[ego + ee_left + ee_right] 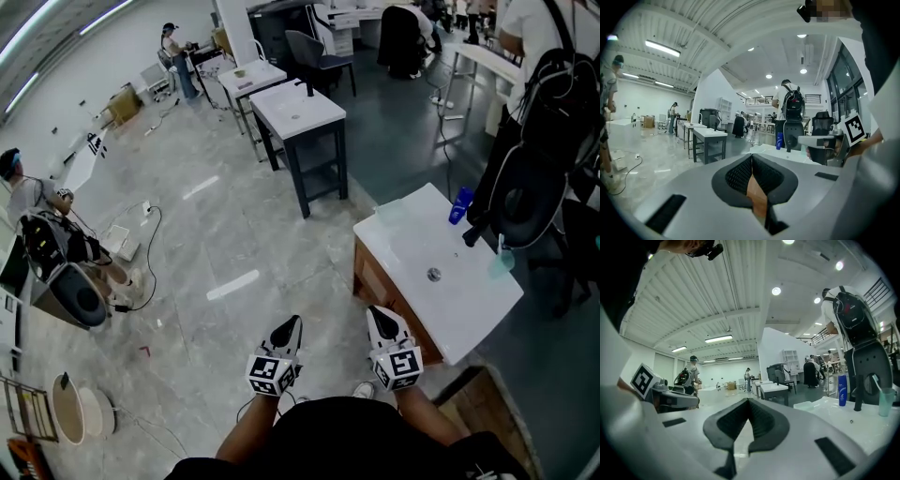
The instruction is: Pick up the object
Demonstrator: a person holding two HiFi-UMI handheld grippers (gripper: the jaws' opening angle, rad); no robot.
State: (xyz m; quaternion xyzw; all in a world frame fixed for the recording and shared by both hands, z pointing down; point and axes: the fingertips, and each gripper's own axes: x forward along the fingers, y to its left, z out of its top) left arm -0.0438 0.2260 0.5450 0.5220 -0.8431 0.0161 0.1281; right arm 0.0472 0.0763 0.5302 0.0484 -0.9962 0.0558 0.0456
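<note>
Blue bottle (459, 204) is seen standing upright near the far edge of a white washbasin counter (412, 239), close beside a black tap (474, 232). A pale green cup (502, 263) is set further along the same side. Both grippers are held low in front of the person, over the grey floor (216, 234) and off the counter's near corner, well apart from the bottle. The left gripper (292, 325) is closed, its ribbed pads (740, 176) pressed together with nothing caught between them. The right gripper (379, 314), just beside it and nearer the counter, is likewise closed and empty. A person with a black backpack (534, 141) is pictured standing at the counter's far side, next to the bottle. A white-topped table (298, 112) on dark legs is seen further back in the hall.
</note>
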